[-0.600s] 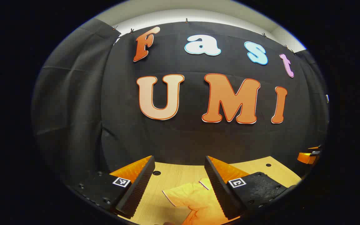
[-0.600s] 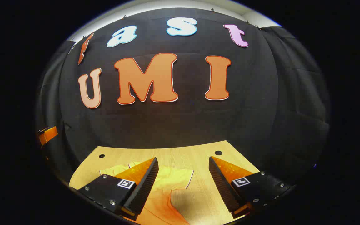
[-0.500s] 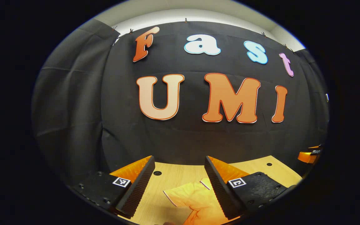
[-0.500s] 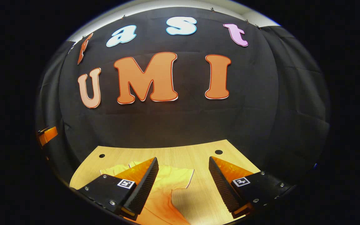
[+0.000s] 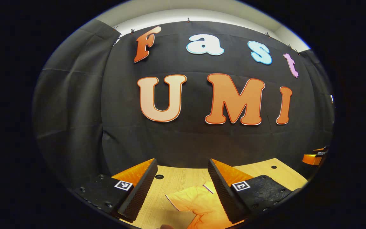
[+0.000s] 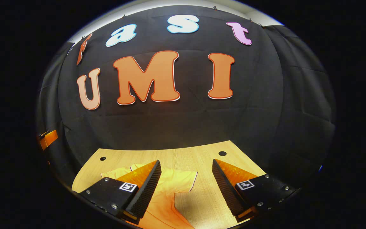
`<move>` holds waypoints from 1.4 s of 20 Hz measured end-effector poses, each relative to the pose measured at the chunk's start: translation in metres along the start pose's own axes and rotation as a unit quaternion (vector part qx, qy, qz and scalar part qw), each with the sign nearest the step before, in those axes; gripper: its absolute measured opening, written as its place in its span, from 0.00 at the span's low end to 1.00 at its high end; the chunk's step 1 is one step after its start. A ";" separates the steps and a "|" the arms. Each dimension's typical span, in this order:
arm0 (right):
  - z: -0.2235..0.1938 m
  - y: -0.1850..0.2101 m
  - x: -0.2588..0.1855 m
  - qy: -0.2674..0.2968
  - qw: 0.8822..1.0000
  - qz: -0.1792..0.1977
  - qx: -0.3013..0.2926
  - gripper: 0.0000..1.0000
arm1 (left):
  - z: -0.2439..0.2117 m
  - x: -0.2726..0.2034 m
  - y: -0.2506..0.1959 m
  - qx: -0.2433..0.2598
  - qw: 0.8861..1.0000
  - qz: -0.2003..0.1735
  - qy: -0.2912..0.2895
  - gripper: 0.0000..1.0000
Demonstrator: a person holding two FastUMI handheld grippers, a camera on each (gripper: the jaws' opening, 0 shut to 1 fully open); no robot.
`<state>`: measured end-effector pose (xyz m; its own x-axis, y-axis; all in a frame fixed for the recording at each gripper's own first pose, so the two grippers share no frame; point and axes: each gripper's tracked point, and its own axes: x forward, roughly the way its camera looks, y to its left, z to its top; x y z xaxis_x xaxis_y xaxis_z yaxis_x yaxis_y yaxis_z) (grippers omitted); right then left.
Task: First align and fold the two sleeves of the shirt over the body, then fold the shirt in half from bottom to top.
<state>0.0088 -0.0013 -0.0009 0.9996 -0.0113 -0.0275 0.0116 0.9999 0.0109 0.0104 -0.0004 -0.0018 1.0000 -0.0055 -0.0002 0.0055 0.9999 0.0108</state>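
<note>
An orange shirt (image 5: 199, 203) with thin white-and-dark trim lies flat on the wooden table (image 5: 176, 181). In the left gripper view one short sleeve spreads between my fingers, its cuff pointing left. My left gripper (image 5: 183, 168) hangs open above it, touching nothing. In the right gripper view the shirt (image 6: 170, 190) shows its other sleeve (image 6: 183, 181) pointing right, partly hidden behind my left finger (image 6: 145, 187). My right gripper (image 6: 186, 168) is open above the table, with nothing between its fingers. The other gripper (image 5: 313, 157) peeks in at the far right of the left gripper view.
The table (image 6: 189, 156) ends at the black cloth wall close behind. Small round holes (image 6: 222, 153) dot the tabletop near its back corners. Bare wood lies right of the sleeve in the right gripper view. The other gripper (image 6: 47, 138) shows at the left edge.
Both views have tilted down a trace; the table shows slightly more. The shirt has not moved and both grippers stay open.
</note>
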 end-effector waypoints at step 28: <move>-0.095 -0.004 0.145 0.271 0.963 -0.008 -0.007 0.98 | -0.047 0.029 0.038 -0.012 0.998 0.034 0.047 0.98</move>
<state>0.1514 -0.0062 -0.1000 0.8387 -0.0232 -0.5442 0.0230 0.9997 -0.0072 0.0393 0.0379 -0.0485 0.9936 0.0629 -0.0934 -0.0641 0.9979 -0.0096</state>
